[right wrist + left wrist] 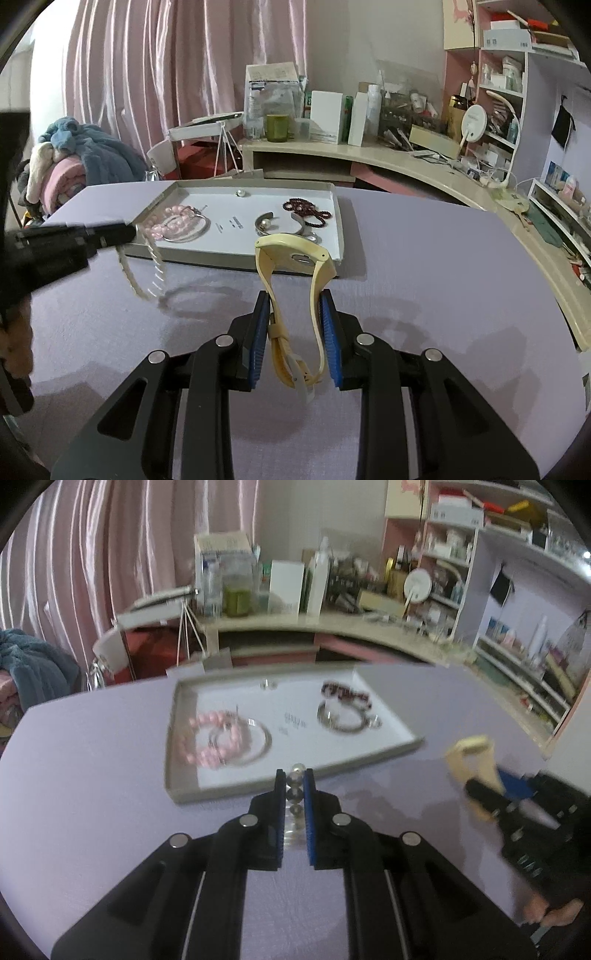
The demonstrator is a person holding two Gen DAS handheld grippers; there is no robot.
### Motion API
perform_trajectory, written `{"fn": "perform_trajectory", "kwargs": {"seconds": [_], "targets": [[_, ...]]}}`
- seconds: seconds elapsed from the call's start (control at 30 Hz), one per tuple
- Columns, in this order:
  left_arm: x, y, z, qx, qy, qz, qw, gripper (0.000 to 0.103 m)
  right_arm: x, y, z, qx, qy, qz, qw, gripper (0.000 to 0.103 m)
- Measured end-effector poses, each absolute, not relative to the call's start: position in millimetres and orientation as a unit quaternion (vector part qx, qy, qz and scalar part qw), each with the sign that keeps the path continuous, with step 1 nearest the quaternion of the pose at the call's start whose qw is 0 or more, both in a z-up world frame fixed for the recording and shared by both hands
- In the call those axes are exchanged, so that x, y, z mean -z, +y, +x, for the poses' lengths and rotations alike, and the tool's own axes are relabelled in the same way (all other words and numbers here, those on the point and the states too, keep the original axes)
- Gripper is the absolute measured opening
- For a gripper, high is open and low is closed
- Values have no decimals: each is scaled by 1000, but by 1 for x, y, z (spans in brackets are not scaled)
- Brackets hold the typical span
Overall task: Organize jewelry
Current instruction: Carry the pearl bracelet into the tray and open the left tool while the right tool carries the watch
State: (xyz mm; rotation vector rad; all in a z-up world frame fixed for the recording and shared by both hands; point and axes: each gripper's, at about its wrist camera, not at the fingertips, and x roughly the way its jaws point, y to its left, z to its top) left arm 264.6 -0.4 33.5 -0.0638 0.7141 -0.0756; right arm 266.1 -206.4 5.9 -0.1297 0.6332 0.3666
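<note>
Left gripper [294,775]: jaws closed on a pearl headband [147,273], whose beads show between the blue pads and whose toothed arc hangs over the lilac table [424,258], just in front of the tray. Right gripper [294,301]: jaws clamped on a cream wristwatch [291,254], both strap sides pressed by the pads, the case raised near the tray's front edge. Grey tray [236,254]: lies on the table and holds a pink bead bracelet [166,219] with silver hoops [188,227] at left, and a silver cuff [264,223] and dark red beads [306,210] at right.
</note>
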Motion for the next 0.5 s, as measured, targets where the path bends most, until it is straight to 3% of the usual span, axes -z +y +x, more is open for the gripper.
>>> {"fn": "perform_trajectory", "kwargs": {"seconds": [0.5], "targets": [[-72,21,262,19,321,-49,946,9,-13,-208,265,-191,306,-51,931,29]]}}
